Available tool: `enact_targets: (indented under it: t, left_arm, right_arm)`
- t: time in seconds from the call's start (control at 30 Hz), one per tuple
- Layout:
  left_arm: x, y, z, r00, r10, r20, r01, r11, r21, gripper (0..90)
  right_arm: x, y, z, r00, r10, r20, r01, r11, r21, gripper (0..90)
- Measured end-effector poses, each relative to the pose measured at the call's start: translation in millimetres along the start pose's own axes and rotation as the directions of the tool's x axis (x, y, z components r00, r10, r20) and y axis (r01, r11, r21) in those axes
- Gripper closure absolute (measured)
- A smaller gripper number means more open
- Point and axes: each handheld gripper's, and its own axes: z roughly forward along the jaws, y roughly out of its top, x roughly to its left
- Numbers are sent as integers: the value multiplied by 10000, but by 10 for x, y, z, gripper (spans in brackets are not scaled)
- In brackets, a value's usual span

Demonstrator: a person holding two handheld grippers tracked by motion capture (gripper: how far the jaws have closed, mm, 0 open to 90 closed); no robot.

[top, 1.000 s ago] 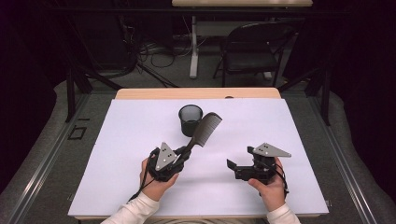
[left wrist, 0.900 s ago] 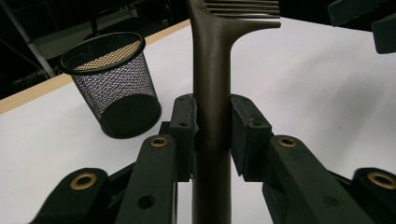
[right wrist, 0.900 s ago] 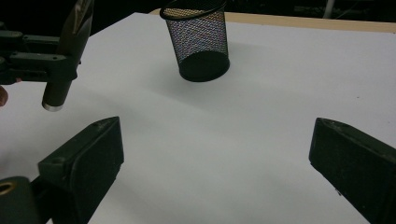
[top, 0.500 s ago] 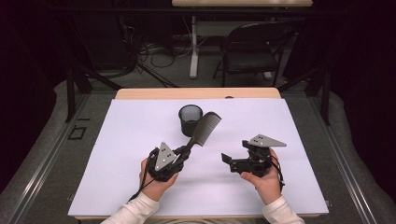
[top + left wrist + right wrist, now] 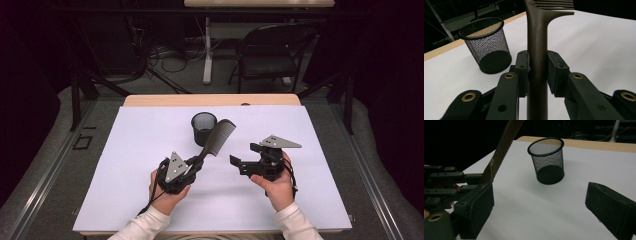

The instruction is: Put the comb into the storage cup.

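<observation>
Now the comb waits above the cup

Left gripper (image 5: pixel 194 167) is clamped on the comb (image 5: pixel 218 138) handle, teeth raised just beside the mesh cup (image 5: pixel 203 127). Right gripper (image 5: pixel 245 160) is empty; its jaws, wide apart, have just been closing slightly. Next, I judge, the comb must tip into the cup. Nothing blocks the table (image 5: pixel 125 150).

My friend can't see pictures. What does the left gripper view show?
A dark comb stands upright, its handle squeezed between the left claw's two black pads. Behind it to the left, an empty black mesh cup stands on a white table.
</observation>
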Motion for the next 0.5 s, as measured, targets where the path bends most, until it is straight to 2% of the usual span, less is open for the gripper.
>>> enact_targets:
  t: [0.07,0.43,0.5]
  left_arm:
    - [3,-2,1,10000,-12,-6,12,10000,17,724]
    - [42,5,-14,9998,-177,-121,176,9998,-86,723]
    - [54,6,-17,9996,-229,-136,228,9997,-95,724]
  right_arm:
    - [18,21,14,9999,-33,-126,32,10000,-35,142]
    - [42,204,101,9983,306,-494,-307,9995,-7,150]
    - [42,248,120,9975,360,-604,-353,9993,129,151]
